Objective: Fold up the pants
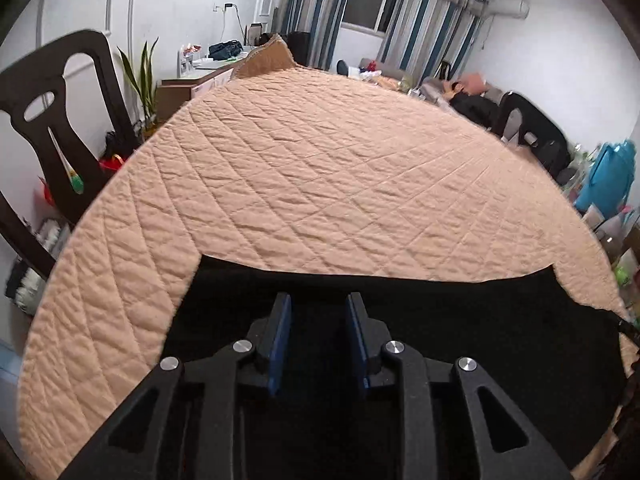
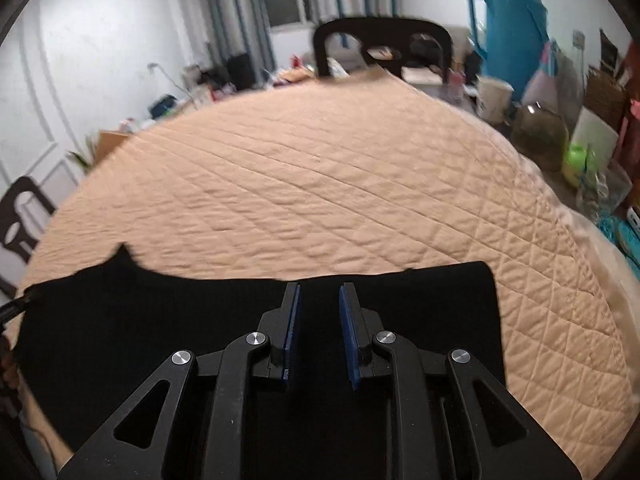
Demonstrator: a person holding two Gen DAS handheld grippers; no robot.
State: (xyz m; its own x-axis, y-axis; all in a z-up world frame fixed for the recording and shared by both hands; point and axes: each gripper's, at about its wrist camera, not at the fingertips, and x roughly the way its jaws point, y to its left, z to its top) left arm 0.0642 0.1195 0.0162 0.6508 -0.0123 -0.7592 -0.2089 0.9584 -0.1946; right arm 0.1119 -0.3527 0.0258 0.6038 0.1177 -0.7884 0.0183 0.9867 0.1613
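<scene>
The left gripper's [image 1: 319,304] blue-padded black fingers [image 1: 280,328] stand spread apart with nothing pinched between them, poised over the black fabric pants [image 1: 460,320]. The right gripper's [image 2: 319,294] fingers [image 2: 291,316] are likewise parted and empty, also over the pants [image 2: 160,312].

The pants lie flat along the near edge of the counter, which is covered by a peach quilted cloth [image 1: 320,168]. From the left wrist, the garment's far edge runs almost straight, ending toward the right in a small peak near the cloth's right edge. From the right wrist, that peak sits at the left, and a squared corner lies at the right. The fabric is so dark that no seams or folds can be made out, and both gripper bodies hide its near part.

Beyond the far edge stand a dark chair [image 2: 380,44] and a blurred teal plastic jug [image 2: 512,28]. The right-wrist view is smeared overall.
</scene>
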